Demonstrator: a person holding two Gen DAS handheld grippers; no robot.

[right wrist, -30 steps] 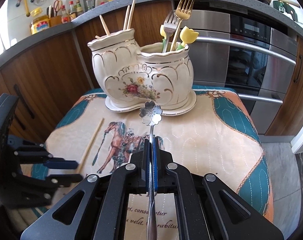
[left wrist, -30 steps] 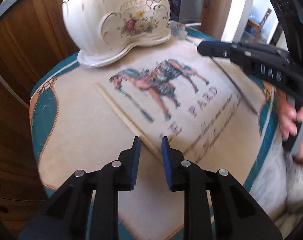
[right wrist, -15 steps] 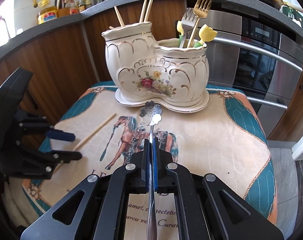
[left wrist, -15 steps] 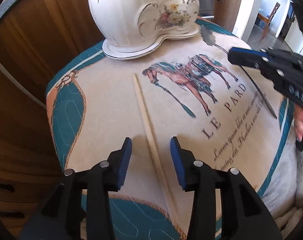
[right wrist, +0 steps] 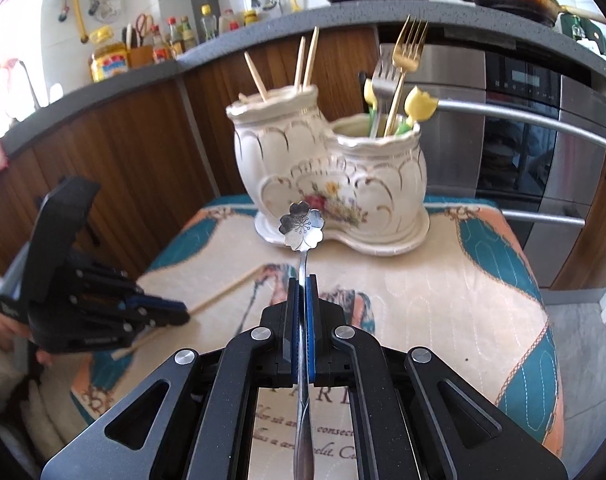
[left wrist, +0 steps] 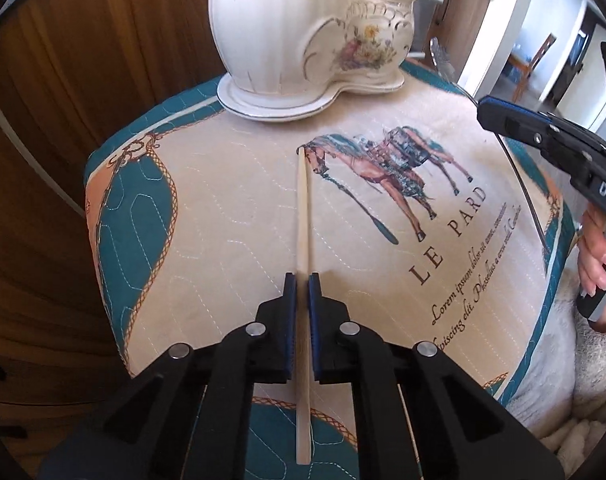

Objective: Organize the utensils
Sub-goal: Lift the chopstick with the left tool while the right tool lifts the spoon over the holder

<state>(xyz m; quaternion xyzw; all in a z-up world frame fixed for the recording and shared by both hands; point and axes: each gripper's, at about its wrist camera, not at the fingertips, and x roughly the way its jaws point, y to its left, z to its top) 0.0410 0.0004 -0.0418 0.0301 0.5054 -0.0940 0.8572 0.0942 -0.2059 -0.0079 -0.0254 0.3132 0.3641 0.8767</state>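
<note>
A wooden chopstick lies on the horse-print cloth, and my left gripper is shut on it near its near end. The chopstick and left gripper also show in the right wrist view. My right gripper is shut on a silver spoon with a flower-shaped bowl, held above the cloth in front of the holder. The white ceramic two-pot holder stands at the back; its left pot holds chopsticks, its right pot holds forks.
The right gripper with the spoon reaches in at the right of the left wrist view. Wooden cabinets stand to the left and an oven behind the table. The cloth's edges drop off all around.
My left gripper has come down along the chopstick and closed on it; it was open astride it half a second ago. The right gripper has lifted the spoon nearer the holder.
</note>
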